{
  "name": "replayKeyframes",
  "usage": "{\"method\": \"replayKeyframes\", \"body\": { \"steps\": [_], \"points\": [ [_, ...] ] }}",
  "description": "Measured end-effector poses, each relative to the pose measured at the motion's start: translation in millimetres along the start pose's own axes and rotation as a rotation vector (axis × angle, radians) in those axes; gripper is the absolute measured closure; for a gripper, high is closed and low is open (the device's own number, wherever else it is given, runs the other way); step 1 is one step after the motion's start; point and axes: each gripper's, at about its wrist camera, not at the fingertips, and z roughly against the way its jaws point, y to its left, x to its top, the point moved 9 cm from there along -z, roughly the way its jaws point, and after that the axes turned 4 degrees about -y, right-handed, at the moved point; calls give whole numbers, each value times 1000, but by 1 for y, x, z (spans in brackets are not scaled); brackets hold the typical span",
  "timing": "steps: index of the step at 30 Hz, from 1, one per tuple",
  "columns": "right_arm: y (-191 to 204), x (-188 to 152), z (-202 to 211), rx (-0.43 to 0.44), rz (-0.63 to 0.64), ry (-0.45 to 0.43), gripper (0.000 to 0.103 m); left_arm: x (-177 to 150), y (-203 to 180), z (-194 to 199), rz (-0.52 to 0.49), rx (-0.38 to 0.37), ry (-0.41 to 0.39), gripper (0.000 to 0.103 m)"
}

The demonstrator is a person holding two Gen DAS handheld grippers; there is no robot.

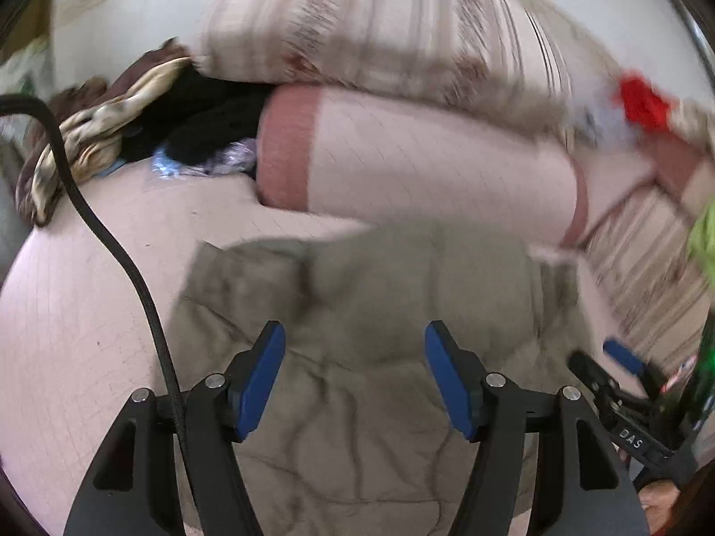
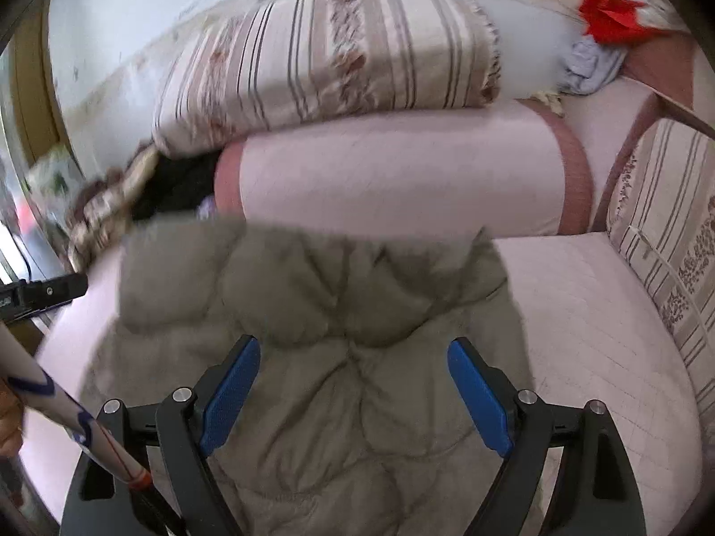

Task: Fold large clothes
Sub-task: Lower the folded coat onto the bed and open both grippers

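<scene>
A grey-green quilted jacket [image 1: 357, 312] lies crumpled on the pink bed sheet [image 1: 80, 312]; it also shows in the right wrist view [image 2: 313, 303]. My left gripper [image 1: 355, 353] is open and empty, its blue pads apart just above the jacket. My right gripper [image 2: 353, 370] is open and empty above the jacket too. The right gripper's tip [image 1: 621, 357] shows at the right edge of the left wrist view. The left gripper's body [image 2: 44, 290] shows at the left edge of the right wrist view.
A pink bolster [image 2: 402, 174] lies behind the jacket with a striped folded quilt [image 2: 330, 58] on top. Dark and patterned clothes [image 1: 111, 120] are piled at the far left. A red cloth [image 2: 612, 15] lies at the back right. A striped cushion [image 2: 670, 232] borders the right side. A black cable [image 1: 111, 245] hangs at left.
</scene>
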Motion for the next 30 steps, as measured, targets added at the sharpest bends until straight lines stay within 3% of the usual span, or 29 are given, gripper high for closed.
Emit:
{"method": "replayKeyframes", "body": {
  "steps": [7, 10, 14, 18, 24, 28, 30],
  "points": [
    [-26, -27, -68, -72, -53, 96, 15, -17, -8, -95, -40, 157, 127, 36],
    [-44, -26, -94, -95, -74, 110, 15, -11, -3, -124, -18, 178, 114, 30],
    [-61, -22, -128, -114, -121, 132, 14, 2, 0, -150, -60, 253, 71, 22],
    [-74, -19, -156, -100, -180, 143, 10, 12, 7, -170, -10, 250, 69, 18],
    [-77, -21, -165, -97, -201, 166, 8, 18, 16, -171, 11, 238, 70, 16],
    [-71, -9, -153, -169, -123, 181, 11, 27, 24, -125, 41, 185, 44, 21],
    [-59, 7, -125, -150, -86, 121, 13, 32, 35, -93, 39, 190, -4, 21]
  ]
}}
